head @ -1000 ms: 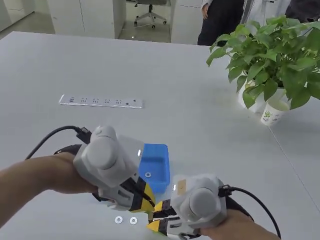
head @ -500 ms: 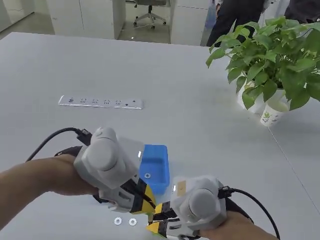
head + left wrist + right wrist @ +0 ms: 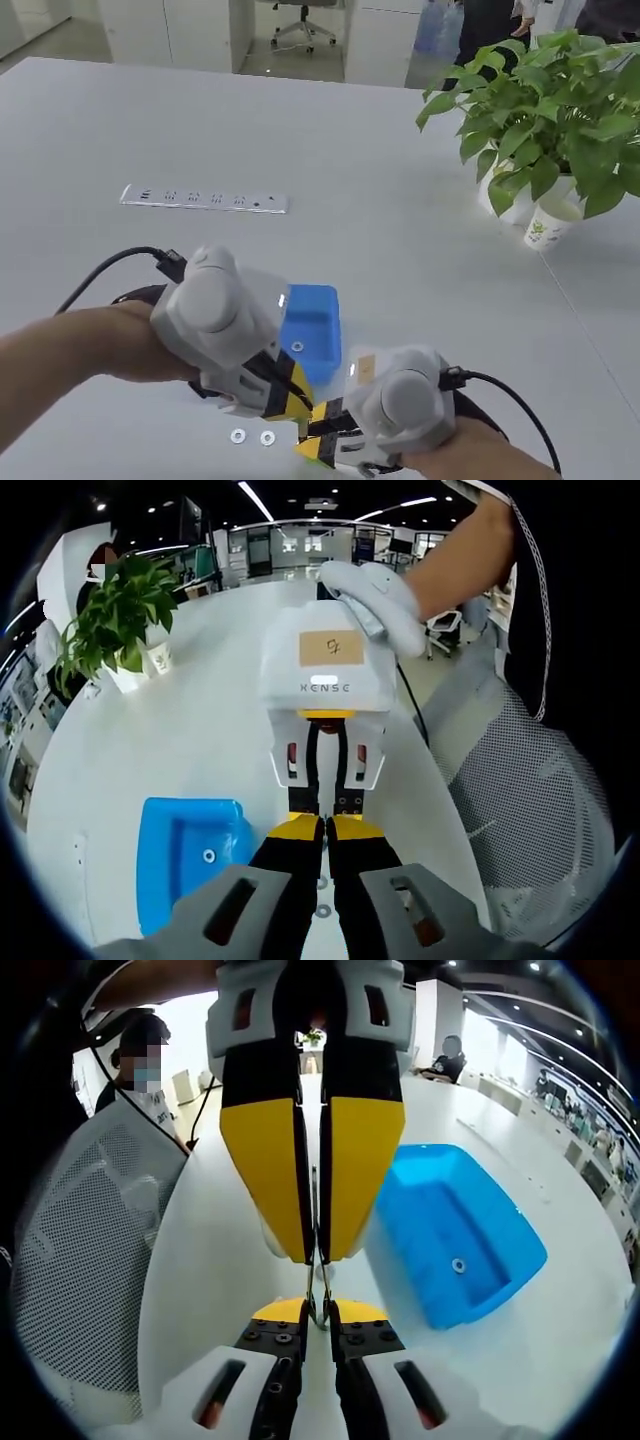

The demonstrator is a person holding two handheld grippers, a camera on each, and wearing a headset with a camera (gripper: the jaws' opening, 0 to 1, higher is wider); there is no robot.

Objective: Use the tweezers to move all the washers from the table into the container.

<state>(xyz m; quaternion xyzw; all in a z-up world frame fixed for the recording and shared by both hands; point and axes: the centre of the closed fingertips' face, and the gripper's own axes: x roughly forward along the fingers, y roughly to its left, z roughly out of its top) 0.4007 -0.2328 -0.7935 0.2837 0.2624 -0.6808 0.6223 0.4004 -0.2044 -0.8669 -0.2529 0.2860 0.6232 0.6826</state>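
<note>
As left gripper (image 3: 312,1250) pinches tweezers (image 3: 318,1295), right gripper (image 3: 318,1322) faces it.

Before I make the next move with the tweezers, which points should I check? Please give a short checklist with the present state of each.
1. Thin metal tweezers clamped in the left tool: ok.
2. Right tool also shut on the tweezers: ok.
3. Blue plastic container upright and open, one washer inside: ok.
4. All washers off the white table: not ok, two small metal washers lie beside the tools.
5. Tweezer tips free to open: cannot tell.
</note>
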